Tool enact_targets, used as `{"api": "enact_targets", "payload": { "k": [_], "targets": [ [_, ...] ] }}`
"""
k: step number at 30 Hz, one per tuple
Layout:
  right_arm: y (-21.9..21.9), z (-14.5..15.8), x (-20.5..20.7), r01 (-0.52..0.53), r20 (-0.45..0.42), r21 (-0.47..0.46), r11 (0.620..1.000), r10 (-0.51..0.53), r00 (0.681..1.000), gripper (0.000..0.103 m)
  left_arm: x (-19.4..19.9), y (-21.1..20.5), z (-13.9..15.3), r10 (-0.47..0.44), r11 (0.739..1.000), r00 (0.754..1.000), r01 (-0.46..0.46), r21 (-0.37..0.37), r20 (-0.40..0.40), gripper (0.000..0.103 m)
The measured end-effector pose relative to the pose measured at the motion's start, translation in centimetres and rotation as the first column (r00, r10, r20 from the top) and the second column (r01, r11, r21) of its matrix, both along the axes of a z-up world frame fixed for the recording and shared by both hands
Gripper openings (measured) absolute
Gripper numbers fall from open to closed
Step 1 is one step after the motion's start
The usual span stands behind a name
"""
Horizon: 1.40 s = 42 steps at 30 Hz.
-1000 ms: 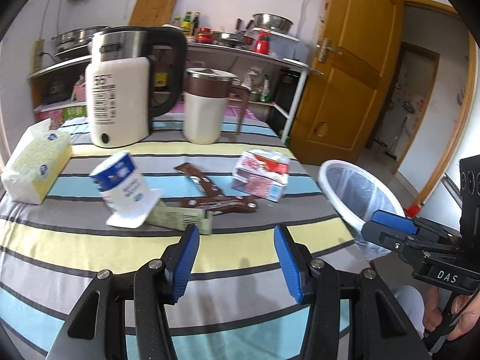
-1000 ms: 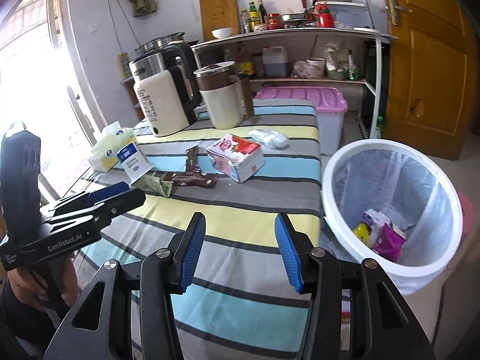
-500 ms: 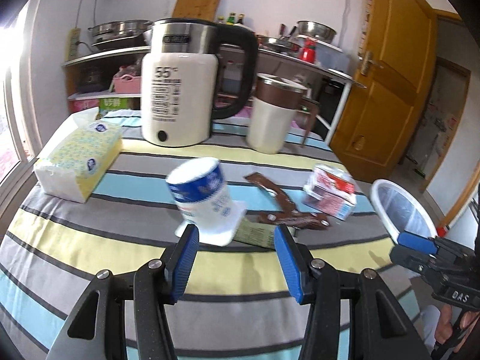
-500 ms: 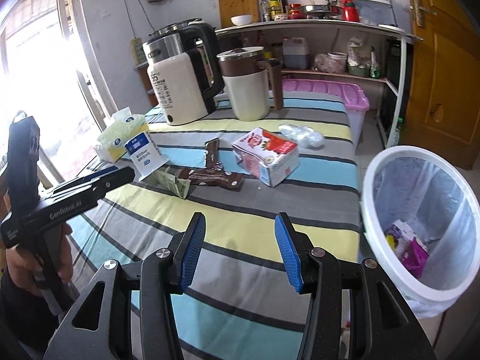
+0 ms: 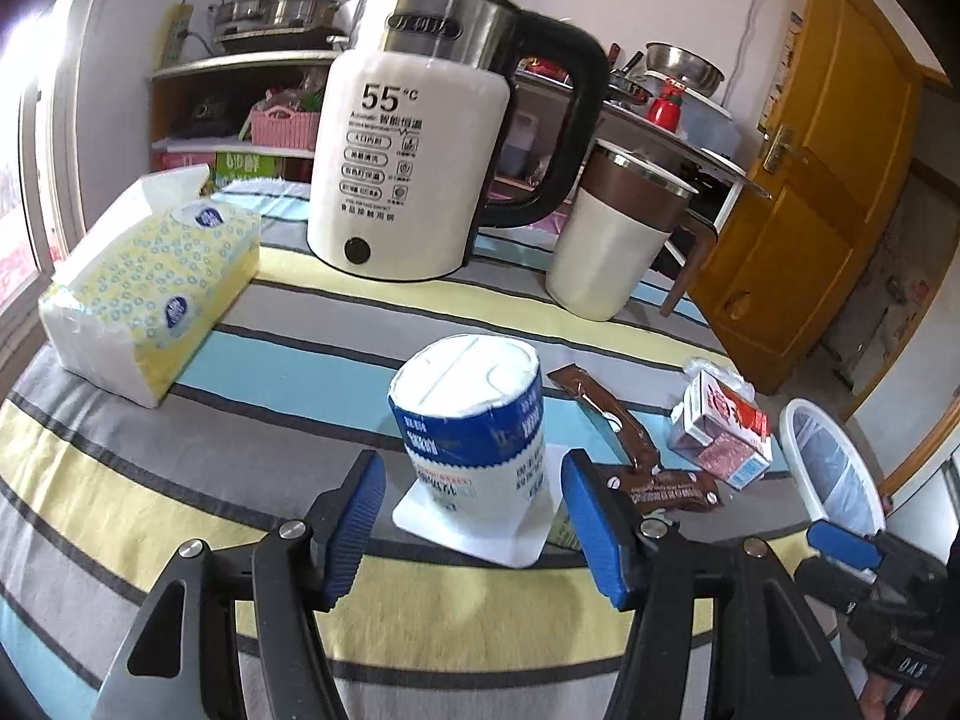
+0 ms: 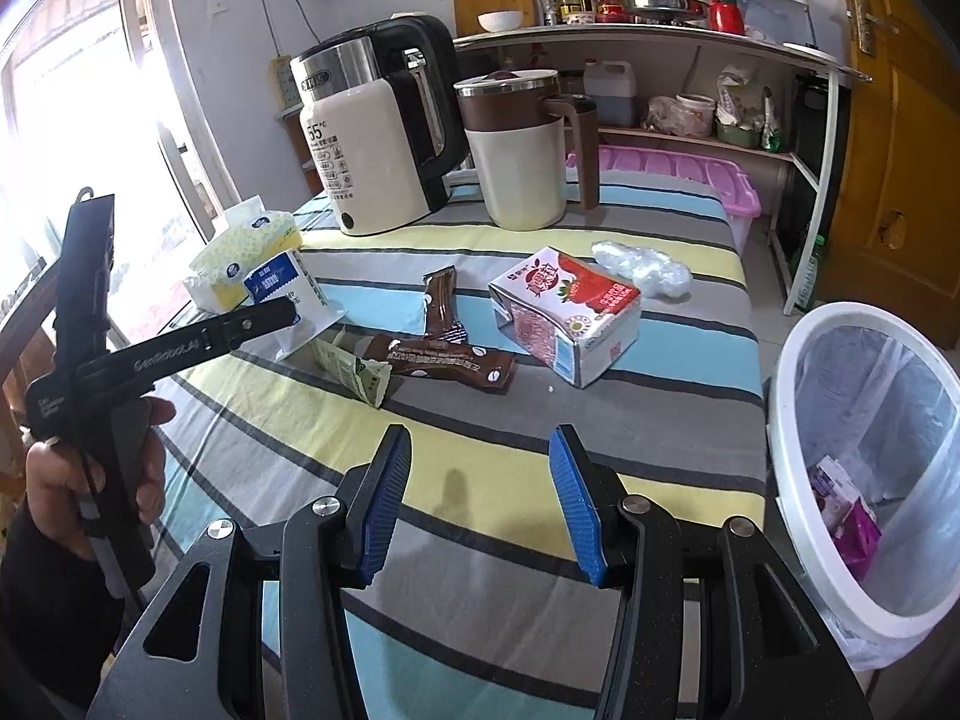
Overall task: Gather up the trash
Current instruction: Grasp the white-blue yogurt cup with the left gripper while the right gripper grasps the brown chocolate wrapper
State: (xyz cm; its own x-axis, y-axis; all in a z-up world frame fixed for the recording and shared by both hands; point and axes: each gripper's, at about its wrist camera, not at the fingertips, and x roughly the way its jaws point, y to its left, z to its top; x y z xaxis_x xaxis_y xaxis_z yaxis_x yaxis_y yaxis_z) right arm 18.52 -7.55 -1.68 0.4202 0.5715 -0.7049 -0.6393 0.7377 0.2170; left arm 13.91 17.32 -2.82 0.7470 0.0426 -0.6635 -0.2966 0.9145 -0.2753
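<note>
An upturned white and blue yogurt cup stands on the striped table, just ahead of my open left gripper, between its blue pads without touching. It also shows in the right wrist view. Brown snack wrappers, a green wrapper, a red and white milk carton and a crumpled clear plastic wad lie mid-table. My right gripper is open and empty over the near table edge. The white trash bin with a liner stands right of the table.
A white electric kettle and a cream and brown jug stand at the back of the table. A tissue pack lies at the left. Shelves with kitchenware and a pink box are behind. A wooden door is at the right.
My left gripper has moved forward and left, up to the yogurt cup, which now sits between its open jaws. My right gripper has drifted slightly toward the table.
</note>
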Motion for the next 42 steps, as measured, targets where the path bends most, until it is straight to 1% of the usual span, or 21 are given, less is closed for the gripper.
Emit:
{"api": "enact_targets", "payload": {
  "k": [2,9,10,11,18,29,33,37,42],
  "targets": [
    [0.3,-0.1,0.1,-0.005,-0.001,-0.004,1.000,0.005,1.000,0.049,0.5,0.2,-0.2,-0.003,1.000,1.000,0.003,-0.019,0.001,0.061],
    [1.1,-0.4,0.6,-0.012,-0.006,-0.017,1.000,0.012,1.000,0.049,1.8,0.1,-0.4,-0.019,1.000,1.000,0.018,-0.024,-0.004,0.061],
    [1.2,-0.4,0.7,-0.014,-0.006,-0.019,1.000,0.013,1.000,0.049,1.8,0.1,-0.4,-0.019,1.000,1.000,0.019,-0.025,-0.006,0.054],
    [1.4,-0.5,0.8,-0.015,-0.005,-0.023,1.000,0.015,1.000,0.049,1.8,0.1,-0.5,-0.020,1.000,1.000,0.020,-0.022,-0.012,0.052],
    [3.1,-1.0,2.5,-0.040,-0.011,-0.038,0.998,0.040,0.999,0.049,0.6,0.2,-0.5,-0.026,0.999,1.000,0.026,-0.020,0.011,0.051],
    [6.6,-1.7,4.7,-0.122,0.010,-0.082,0.989,0.123,0.992,0.049,-1.6,1.5,0.1,-0.002,1.000,0.999,0.003,-0.025,0.042,0.051],
    [7.7,-2.3,5.3,-0.166,0.012,-0.131,0.977,0.169,0.985,0.049,-2.0,1.9,-0.2,0.002,0.999,0.999,-0.001,-0.032,0.042,0.051],
    [8.2,-3.4,5.7,-0.213,-0.020,-0.176,0.961,0.213,0.977,0.049,-2.1,2.2,-0.3,0.006,0.999,0.999,-0.004,-0.040,0.042,0.051],
    [8.4,-3.5,5.4,-0.245,-0.011,-0.192,0.950,0.248,0.969,0.049,-2.2,2.3,-0.4,0.002,0.999,0.999,0.000,-0.045,0.042,0.051]
  ]
}}
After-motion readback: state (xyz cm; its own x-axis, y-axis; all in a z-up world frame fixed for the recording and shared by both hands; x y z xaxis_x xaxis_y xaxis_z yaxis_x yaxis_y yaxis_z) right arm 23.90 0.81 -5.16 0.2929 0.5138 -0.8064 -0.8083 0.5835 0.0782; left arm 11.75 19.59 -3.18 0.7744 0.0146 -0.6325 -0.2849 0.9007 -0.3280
